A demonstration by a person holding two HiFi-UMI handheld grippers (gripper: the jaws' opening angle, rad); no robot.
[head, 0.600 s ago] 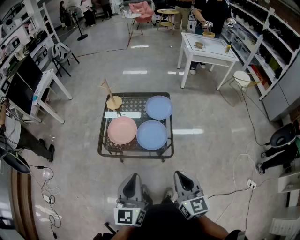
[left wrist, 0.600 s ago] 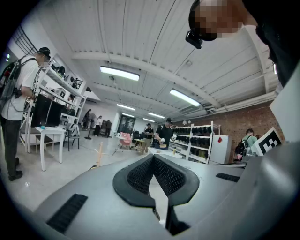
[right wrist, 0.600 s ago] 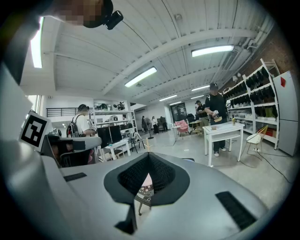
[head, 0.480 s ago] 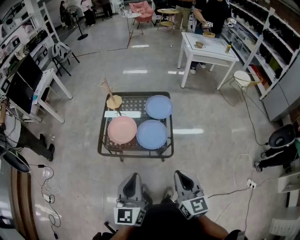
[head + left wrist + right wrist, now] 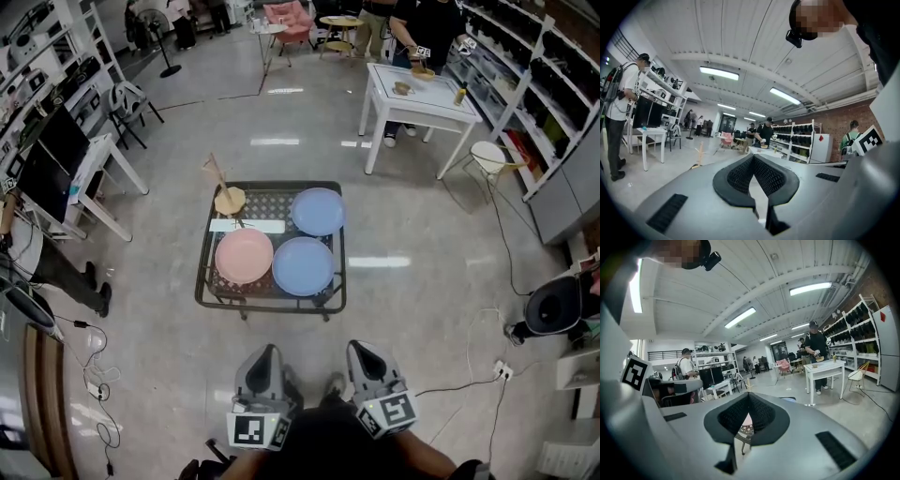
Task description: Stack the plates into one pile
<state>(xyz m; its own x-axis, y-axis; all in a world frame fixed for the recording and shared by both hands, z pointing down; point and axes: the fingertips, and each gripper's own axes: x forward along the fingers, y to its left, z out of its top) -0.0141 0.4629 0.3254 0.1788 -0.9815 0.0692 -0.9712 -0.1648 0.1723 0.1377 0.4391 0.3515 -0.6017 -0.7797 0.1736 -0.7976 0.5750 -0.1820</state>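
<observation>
In the head view a low black mesh table (image 5: 270, 306) carries three plates lying apart: a pink plate (image 5: 244, 255) at front left, a blue plate (image 5: 303, 266) at front right and a second blue plate (image 5: 317, 212) behind it. My left gripper (image 5: 265, 352) and right gripper (image 5: 361, 347) are held close to my body, well short of the table, both shut and empty. In the left gripper view the left gripper (image 5: 753, 157) has its tips together. A sliver of the pink plate (image 5: 746, 420) shows below the shut right gripper (image 5: 749, 394).
A small wooden stand (image 5: 225, 192) and a white strip (image 5: 246, 226) sit on the table's back left. A white table (image 5: 417, 94) with a person at it stands at the far right. Shelves line both sides, and cables (image 5: 469, 380) lie on the floor at right.
The head view has shifted slightly. The plates and both grippers keep their places.
</observation>
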